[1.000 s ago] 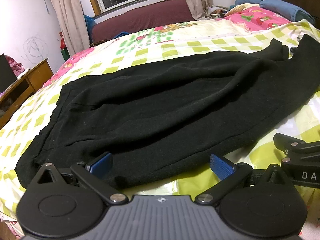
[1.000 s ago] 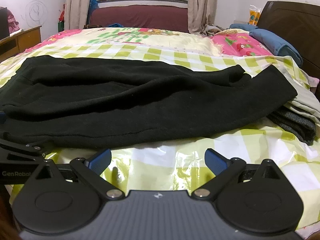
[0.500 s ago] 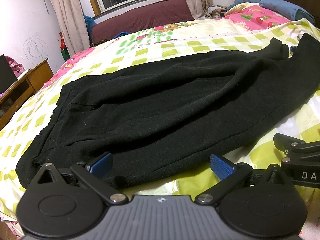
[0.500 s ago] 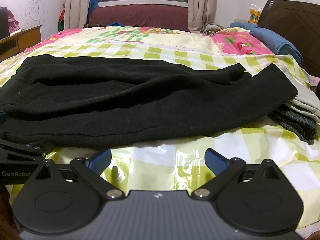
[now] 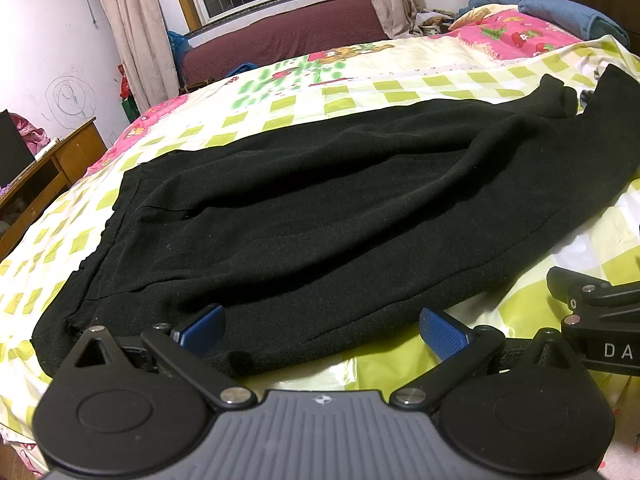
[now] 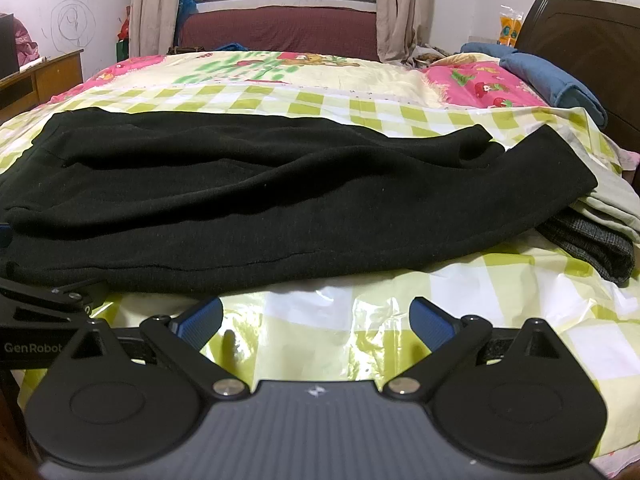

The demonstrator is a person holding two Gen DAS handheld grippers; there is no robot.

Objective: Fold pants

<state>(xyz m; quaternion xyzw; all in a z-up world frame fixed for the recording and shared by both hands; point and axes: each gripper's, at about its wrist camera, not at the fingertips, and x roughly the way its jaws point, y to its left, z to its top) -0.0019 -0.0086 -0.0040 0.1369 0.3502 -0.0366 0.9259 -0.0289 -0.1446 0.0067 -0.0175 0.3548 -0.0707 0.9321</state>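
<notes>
Showing only rightward: grey folded clothes [image 6: 592,236]

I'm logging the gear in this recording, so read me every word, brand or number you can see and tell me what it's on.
"GenRobot": white lettering on the left gripper, seen at the left edge of the right wrist view.
"DA": white letters on the right gripper, cut off by the edge of the left wrist view.
Print on the orange packet by the headboard: too small to read.

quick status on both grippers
left gripper: open, holding nothing, at the near edge of the black pants.
right gripper: open, holding nothing.
</notes>
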